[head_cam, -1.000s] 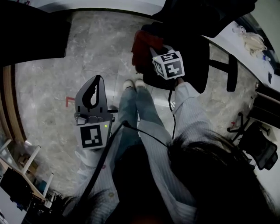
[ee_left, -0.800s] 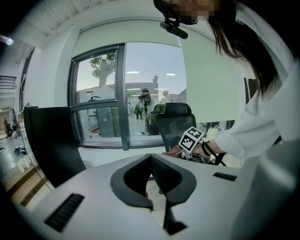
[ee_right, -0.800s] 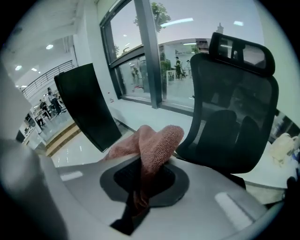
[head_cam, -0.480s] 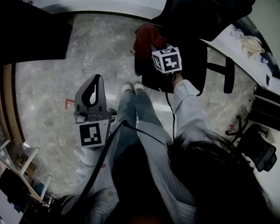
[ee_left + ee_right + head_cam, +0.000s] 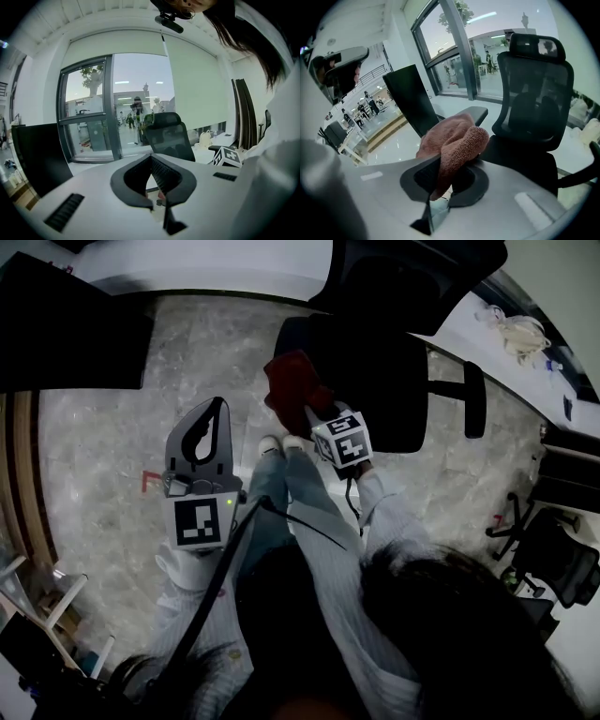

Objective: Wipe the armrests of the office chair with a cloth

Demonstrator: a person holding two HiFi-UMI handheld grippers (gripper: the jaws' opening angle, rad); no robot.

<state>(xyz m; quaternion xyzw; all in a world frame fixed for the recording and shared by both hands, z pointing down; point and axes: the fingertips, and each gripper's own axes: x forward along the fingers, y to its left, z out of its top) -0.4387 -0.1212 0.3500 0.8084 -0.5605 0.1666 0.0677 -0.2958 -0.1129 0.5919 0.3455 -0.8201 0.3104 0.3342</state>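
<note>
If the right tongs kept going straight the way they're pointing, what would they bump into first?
Probably the near armrest. The right tongs are shut on the pink cloth, and that pad sits right behind it, so the cloth would touch first. Depth is hard to judge.

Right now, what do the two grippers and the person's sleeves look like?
The left gripper and right gripper are grey, tapering bodies with black ribbed fingers. Each carries a cube of black-and-white square markers; a green light glows by the left cube. Black cables run back from both. The sleeves are pale with fine stripes.
</note>
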